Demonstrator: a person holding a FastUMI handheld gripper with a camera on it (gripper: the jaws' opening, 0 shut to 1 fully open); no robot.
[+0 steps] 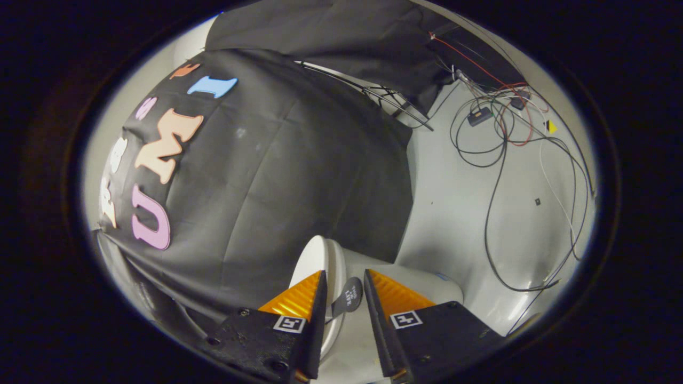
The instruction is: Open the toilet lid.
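The gripper (344,282) has its two fingers spread apart, with a clear gap between them, and they pinch nothing. In this gap sits a small dark oval tab (348,296) with tiny print on it, which seems to be a pull handle fixed at the edge of the toilet lid (319,258). Neither finger touches the tab; it stands between the two tips, a little closer to the left finger.

The toilet lid is white and rounded, and it appears just ahead of the left finger and partly behind it. Beside it, ahead of the right finger, a white rounded body of the toilet (427,285) is visible; I cannot tell exactly which part this is. I also cannot tell if the lid is fully closed or a little raised, because the view is rotated and strongly curved.

Behind the toilet hangs the black cloth wall (277,176) of the booth, very near the lid. To the other side lies a pale grey floor (453,202). On it, well apart from the toilet, many thin black cables (488,213) run in loops, together with a red wire (520,114), a small black box (480,116) and a little yellow marker (552,127). A thin dark rod frame (395,104) stands at the edge of the cloth.
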